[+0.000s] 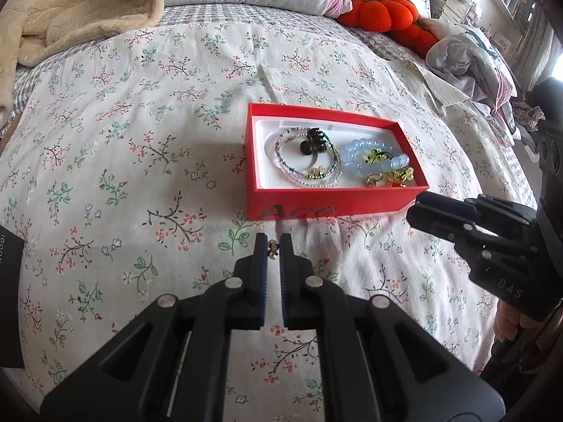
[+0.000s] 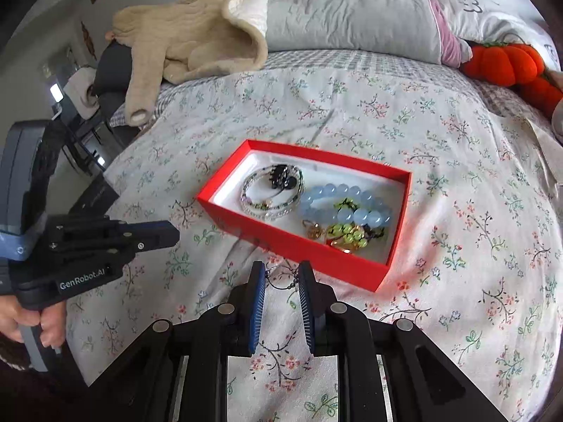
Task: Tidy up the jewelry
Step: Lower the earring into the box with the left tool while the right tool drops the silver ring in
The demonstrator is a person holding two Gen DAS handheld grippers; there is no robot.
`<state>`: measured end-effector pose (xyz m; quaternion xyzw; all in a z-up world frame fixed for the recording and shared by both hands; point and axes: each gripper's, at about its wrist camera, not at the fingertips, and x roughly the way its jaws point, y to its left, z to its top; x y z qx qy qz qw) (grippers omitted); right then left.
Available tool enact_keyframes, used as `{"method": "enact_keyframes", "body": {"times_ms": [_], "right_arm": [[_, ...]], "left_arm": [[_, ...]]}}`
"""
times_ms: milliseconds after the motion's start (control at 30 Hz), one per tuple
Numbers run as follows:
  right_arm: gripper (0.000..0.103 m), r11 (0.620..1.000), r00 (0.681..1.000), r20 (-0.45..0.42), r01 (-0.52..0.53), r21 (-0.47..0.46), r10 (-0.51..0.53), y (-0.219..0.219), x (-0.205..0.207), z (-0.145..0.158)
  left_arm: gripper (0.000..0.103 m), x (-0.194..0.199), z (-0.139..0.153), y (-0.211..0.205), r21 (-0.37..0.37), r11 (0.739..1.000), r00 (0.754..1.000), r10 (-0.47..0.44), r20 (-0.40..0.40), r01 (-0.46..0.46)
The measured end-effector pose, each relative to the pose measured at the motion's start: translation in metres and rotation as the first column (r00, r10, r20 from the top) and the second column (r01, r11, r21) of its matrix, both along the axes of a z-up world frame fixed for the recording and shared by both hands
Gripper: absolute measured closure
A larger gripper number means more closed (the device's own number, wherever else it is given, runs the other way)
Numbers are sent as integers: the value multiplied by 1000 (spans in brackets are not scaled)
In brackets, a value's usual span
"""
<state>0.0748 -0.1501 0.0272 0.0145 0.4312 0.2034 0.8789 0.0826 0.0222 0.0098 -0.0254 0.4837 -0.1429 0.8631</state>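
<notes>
A red box (image 1: 327, 204) (image 2: 281, 242) sits on the floral bedspread. It holds a thin beaded bracelet (image 1: 309, 176) (image 2: 260, 207), a black hair clip (image 1: 315, 139) (image 2: 281, 177), a blue bead bracelet (image 1: 373, 156) (image 2: 352, 207) and small gold and yellow-green pieces (image 1: 390, 177) (image 2: 346, 234). My left gripper (image 1: 273, 246) is shut on a small gold piece of jewelry (image 1: 273, 249), just in front of the box. My right gripper (image 2: 281, 276) is shut on a thin wire ring with small beads (image 2: 281, 277), by the box's near wall; it also shows in the left wrist view (image 1: 418, 207).
A beige blanket (image 2: 197, 35) and grey pillows (image 2: 352, 10) lie at the head of the bed. Orange plush pumpkins (image 1: 383, 14) (image 2: 506, 63) and crumpled clothes (image 1: 468, 56) lie to the right. A dark card (image 1: 10, 302) lies at the bed's left edge.
</notes>
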Motion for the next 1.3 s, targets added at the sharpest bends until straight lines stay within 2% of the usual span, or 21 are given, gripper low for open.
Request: {"method": "enact_keyframes", "body": {"times_ms": [133, 367, 767, 867, 967, 1133, 1200, 1300], "right_arm": [[84, 998, 998, 21, 51, 32, -52, -13, 8, 14], [84, 990, 991, 16, 128, 52, -129, -30, 21, 19], [84, 974, 976, -13, 218, 67, -217, -46, 37, 14], [84, 973, 974, -18, 226, 57, -225, -46, 40, 12], [84, 975, 976, -11, 218, 40, -217, -44, 43, 14], [84, 973, 975, -18, 223, 57, -223, -44, 49, 15], [84, 973, 975, -24, 222, 57, -221, -43, 52, 15], [84, 974, 975, -33, 223, 48, -222, -40, 56, 12]], "left_arm": [[96, 7, 6, -5, -17, 1000, 1000, 15, 25, -15], [96, 22, 15, -16, -46, 999, 997, 30, 69, -27], [96, 52, -4, -28, -61, 996, 996, 69, 49, -66], [95, 52, -5, -33, -37, 997, 996, 64, 66, -62], [77, 51, -2, -36, -13, 999, 996, 50, 80, -50], [69, 42, 9, -34, 10, 998, 993, 56, 107, -58], [58, 40, 12, -32, 24, 997, 991, 64, 115, -67], [55, 38, 14, -27, 50, 995, 990, 75, 118, -81]]}}
